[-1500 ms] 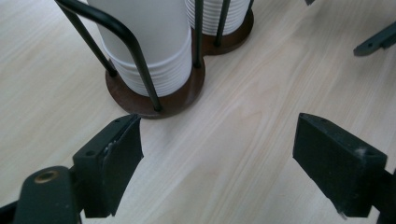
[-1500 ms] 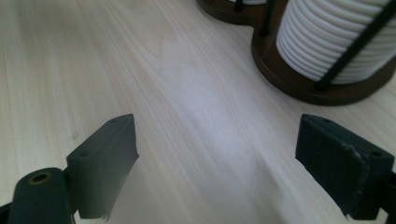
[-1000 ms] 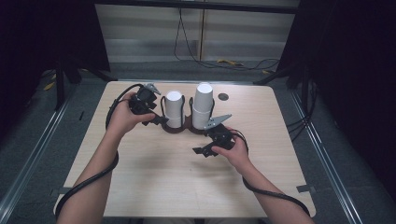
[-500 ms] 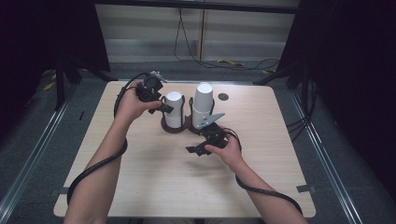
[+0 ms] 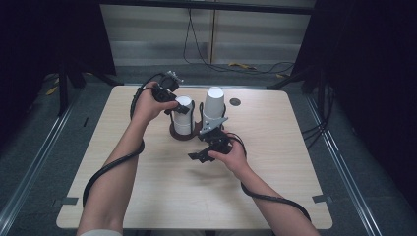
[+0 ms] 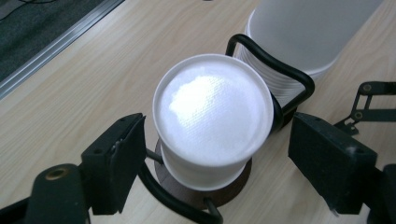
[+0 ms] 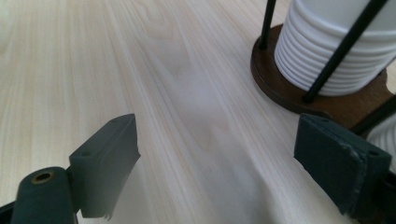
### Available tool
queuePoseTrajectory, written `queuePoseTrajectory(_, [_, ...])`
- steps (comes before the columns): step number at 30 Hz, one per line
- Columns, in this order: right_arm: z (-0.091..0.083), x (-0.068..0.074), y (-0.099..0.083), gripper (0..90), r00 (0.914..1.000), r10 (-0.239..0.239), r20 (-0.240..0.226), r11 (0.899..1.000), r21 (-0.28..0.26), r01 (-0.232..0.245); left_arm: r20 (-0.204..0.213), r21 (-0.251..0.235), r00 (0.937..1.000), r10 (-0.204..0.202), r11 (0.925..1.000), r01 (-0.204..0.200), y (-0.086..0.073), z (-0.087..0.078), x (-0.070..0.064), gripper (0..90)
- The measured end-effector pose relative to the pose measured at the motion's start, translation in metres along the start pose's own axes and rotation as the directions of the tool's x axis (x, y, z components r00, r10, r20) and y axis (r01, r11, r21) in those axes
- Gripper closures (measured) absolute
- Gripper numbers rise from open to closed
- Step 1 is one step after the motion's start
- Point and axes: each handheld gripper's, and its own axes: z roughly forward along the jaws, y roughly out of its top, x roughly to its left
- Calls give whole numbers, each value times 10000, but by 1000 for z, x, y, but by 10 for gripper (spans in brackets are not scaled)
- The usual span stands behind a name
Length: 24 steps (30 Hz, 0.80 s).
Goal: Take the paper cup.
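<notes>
2 stacks of upturned white cups stand in a dark wooden holder (image 5: 185, 133) with black wire loops, near the middle of the worktop (image 5: 147, 187). The left gripper (image 5: 178, 109) hangs over the shorter cup stack (image 5: 182, 116), and in the left gripper view that stack's flat round bottom (image 6: 213, 114) sits between the 2 black jaws, which are spread wide and touch nothing. One jaw stands clear on each side of the top cup, so the stack lies straight ahead of and below the jaws.

The stack's long axis runs upright, from the wooden base to the closed bottoms facing the ceiling; the open mouths point down. The taller cup stack (image 5: 213, 108) stands just beside it on the person's right, a wire loop (image 6: 271, 63) between the 2.

The right gripper (image 5: 201, 156) is held low over bare worktop, just in front of the holder. Its jaws are also released and empty. The right gripper view looks past them to the ribbed rims (image 7: 327, 60) of one stack and the holder's brown base (image 7: 289, 98), off to the side.

The left hand is plainly the nearer one to the shorter stack. Judging by this, the coming move is to close on the top cup's wall and lift straight up along the axis, free of the wire loops.
</notes>
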Motion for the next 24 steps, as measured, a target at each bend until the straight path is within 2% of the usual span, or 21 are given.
queuePoseTrajectory(1, [1,0,1,133,10000,14,-13,10000,-47,-14,-37,-27,9999,-117,9999,117,1,4,0,199])
queuePoseTrajectory(3, [1,0,1,133,10000,47,-35,10000,-64,-47,-41,77,10000,-68,9999,68,1,5,1,204])
queuePoseTrajectory(4, [3,0,2,133,9999,97,-31,9999,-104,-97,30,-44,9996,-271,9996,271,1,9,2,208])
queuePoseTrajectory(7, [6,0,3,138,10000,-10,65,9999,-146,11,112,-43,9997,-221,9997,221,1,11,3,217])
queuePoseTrajectory(12, [14,1,8,147,9997,-88,219,9995,-312,95,-39,85,9997,-223,9997,223,1,14,4,281])
queuePoseTrajectory(14, [17,1,11,154,9997,-101,240,9994,-333,109,-27,42,9989,-461,9989,461,2,14,5,311])
queuePoseTrajectory(18, [22,1,14,154,9996,-154,254,9990,-407,164,-52,107,9992,-385,9992,385,2,14,4,316])
queuePoseTrajectory(21, [29,0,17,152,9988,-190,456,9992,-343,205,-94,156,9991,-405,9991,407,3,13,2,320])
queuePoseTrajectory(24, [34,0,20,145,9987,-67,497,9990,-449,90,-156,278,9991,-396,9988,400,5,13,2,321])
